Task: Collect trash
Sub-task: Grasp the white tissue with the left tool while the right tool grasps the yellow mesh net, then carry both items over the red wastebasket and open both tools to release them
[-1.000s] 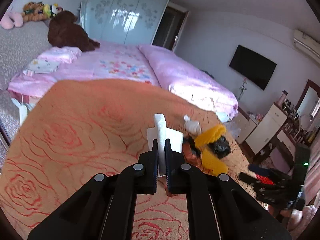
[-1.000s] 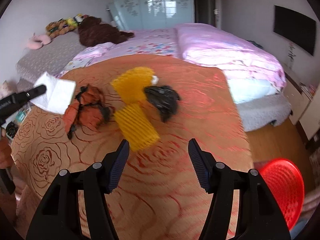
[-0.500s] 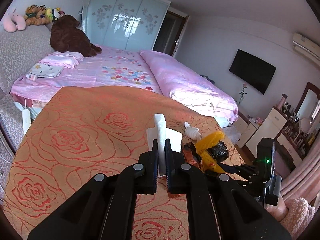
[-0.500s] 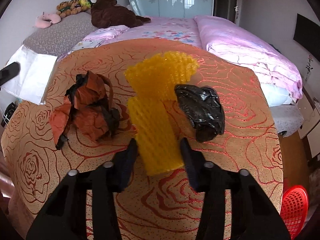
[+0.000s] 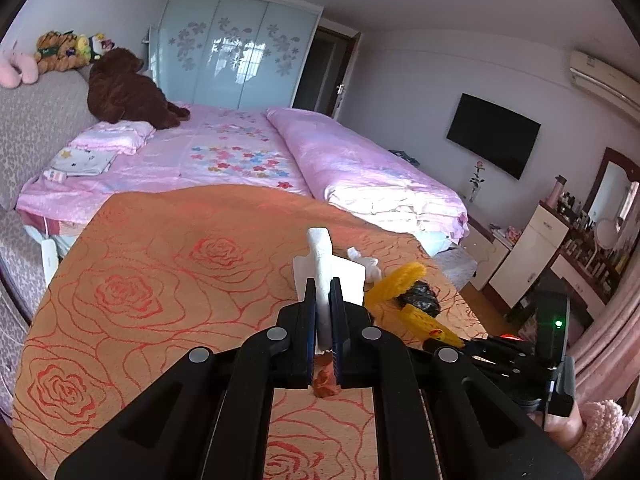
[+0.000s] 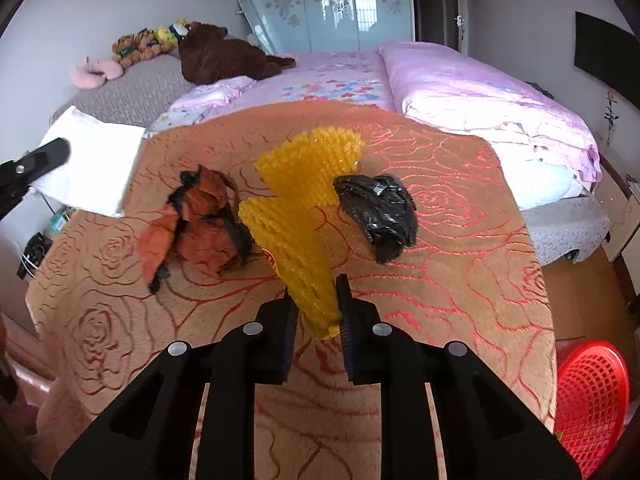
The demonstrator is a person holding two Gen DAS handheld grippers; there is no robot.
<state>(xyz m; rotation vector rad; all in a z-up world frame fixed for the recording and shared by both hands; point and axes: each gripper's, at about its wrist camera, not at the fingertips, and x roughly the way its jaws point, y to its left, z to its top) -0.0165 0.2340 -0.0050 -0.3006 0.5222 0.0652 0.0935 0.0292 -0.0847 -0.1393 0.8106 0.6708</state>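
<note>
**q:** on the rose-print desk (image 6: 460, 280), what's each hand-held gripper doing right now?

**a:** left hand-held gripper (image 5: 322, 300) is clamped on a white tissue (image 5: 320, 256), holding it up off the cloth. in the right view you can see that tissue (image 6: 92, 168) out at the left edge, past the desk's rim. right hand-held gripper (image 6: 314, 300) has its fingers pressed on the near end of a yellow foam net (image 6: 296, 232), so it's closed on that.

**q:** and the other trash?

**a:** net runs away from the gripper toward a second yellow net (image 6: 316, 164) lying behind it; they touch or overlap, can't tell which. crumpled orange wrapper (image 6: 200, 224) sits just left of the gripped net, black bag (image 6: 380, 208) just right of it. from the left view there's also a small white wad (image 5: 366, 264) farther back on the desk, near the nets.

**q:** any bin?

**a:** red basket (image 6: 588, 400) on the floor, off the desk's right corner in the right view. pink bed (image 6: 460, 88) behind everything.
</note>
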